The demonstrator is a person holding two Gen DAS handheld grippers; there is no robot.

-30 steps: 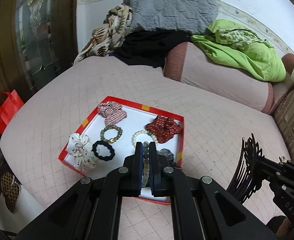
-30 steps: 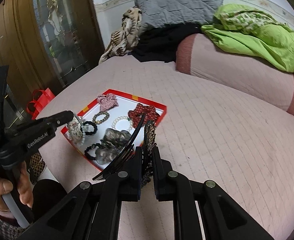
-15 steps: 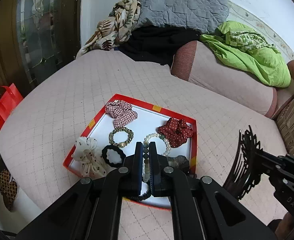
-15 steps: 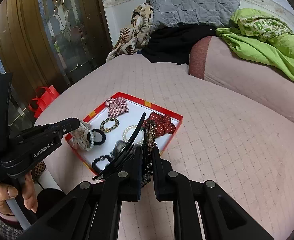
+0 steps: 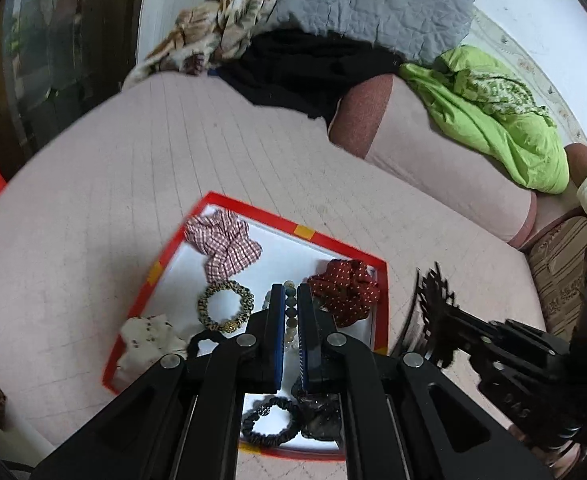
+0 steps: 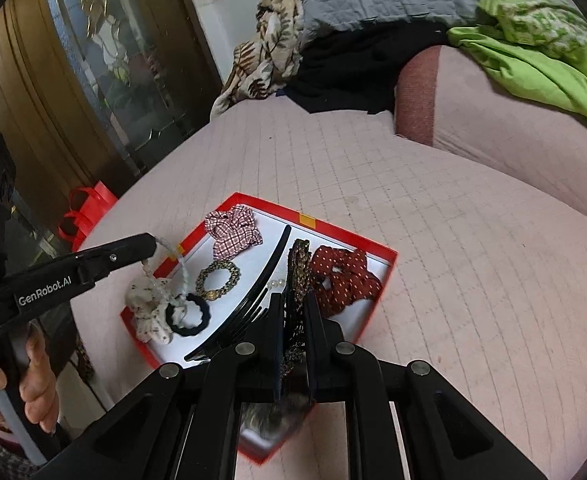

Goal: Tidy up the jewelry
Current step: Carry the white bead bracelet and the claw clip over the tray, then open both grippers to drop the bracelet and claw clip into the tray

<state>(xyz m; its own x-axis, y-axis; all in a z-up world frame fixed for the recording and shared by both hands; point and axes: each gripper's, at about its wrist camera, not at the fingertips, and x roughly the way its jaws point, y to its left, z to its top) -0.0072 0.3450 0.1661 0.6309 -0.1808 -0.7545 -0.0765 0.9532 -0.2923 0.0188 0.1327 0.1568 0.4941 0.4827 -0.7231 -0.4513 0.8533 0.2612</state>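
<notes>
A red-rimmed box (image 5: 345, 248) (image 6: 355, 238) with a white floor lies on the pink quilted bed. In it are a checked scrunchie (image 5: 223, 240) (image 6: 233, 232), a red dotted scrunchie (image 5: 345, 290) (image 6: 343, 276), a gold hair tie (image 5: 223, 306) (image 6: 217, 280), a white scrunchie (image 5: 149, 336) (image 6: 149, 312) and black hair ties (image 5: 269, 426) (image 6: 187, 314). My left gripper (image 5: 291, 308) is shut on a bead bracelet (image 5: 291, 312) (image 6: 169, 264) above the box. My right gripper (image 6: 295, 308) is shut on a black comb hair clip (image 6: 297, 276) (image 5: 433, 312) over the box.
A grey pillow (image 5: 373, 4), a patterned cloth (image 5: 221, 36), black clothes (image 5: 305, 68) and a green blanket (image 5: 493, 120) lie at the bed's far side. A red bag (image 6: 89, 208) and a wooden glass door (image 6: 93, 80) are left of the bed.
Both grippers have moved forward over the box, each still holding its item. The box now lies closer under them.
</notes>
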